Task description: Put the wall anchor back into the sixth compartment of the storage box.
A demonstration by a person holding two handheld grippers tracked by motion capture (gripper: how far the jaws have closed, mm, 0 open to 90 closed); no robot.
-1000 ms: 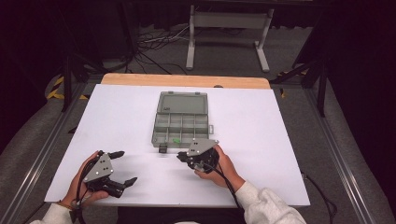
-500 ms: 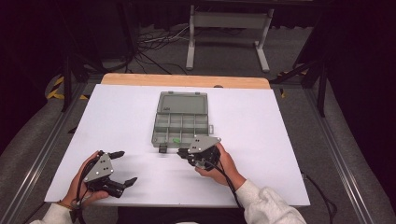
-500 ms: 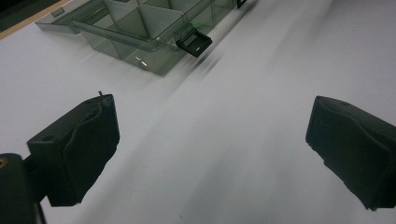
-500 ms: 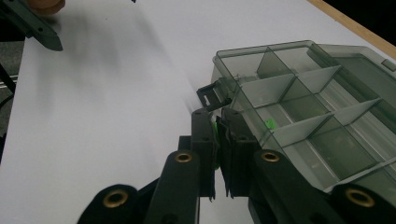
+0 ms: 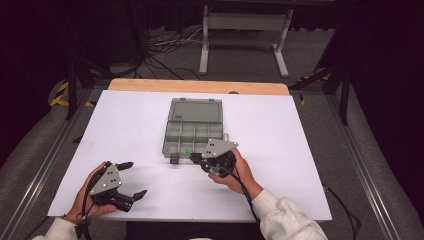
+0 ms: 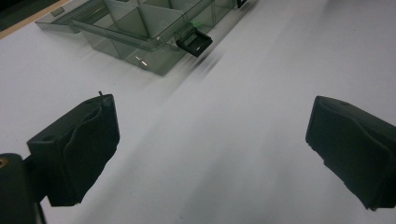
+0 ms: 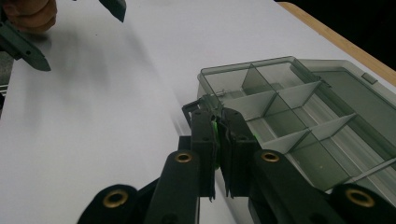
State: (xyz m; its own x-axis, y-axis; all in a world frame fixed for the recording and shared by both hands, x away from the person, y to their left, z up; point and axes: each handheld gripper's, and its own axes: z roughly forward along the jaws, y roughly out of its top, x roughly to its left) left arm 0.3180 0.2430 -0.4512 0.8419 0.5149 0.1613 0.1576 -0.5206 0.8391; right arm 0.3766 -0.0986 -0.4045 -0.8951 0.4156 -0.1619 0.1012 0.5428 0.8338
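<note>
Little has changed since the earlier frame: the right gripper [image 5: 196,158] has only edged a touch along the near wall of the compartment box [image 5: 192,131], and the left gripper [image 5: 131,178] has kept its place.

That box, grey and see-through, lies open near the middle of the white table [image 5: 280,150], its lid [image 5: 196,110] folded flat on the far side and its dividers bare. In the right gripper view the jaws stand almost together, clamped on a small green piece [image 7: 215,133] right at the box's near wall, beside a black latch [image 5: 174,160].

By the look of it, the work is early or midway: the green piece is gripped but not yet set into a compartment or lifted away, and which is meant cannot be told.

The left gripper hovers over bare table at the near left, jaws spread wide and empty.
</note>
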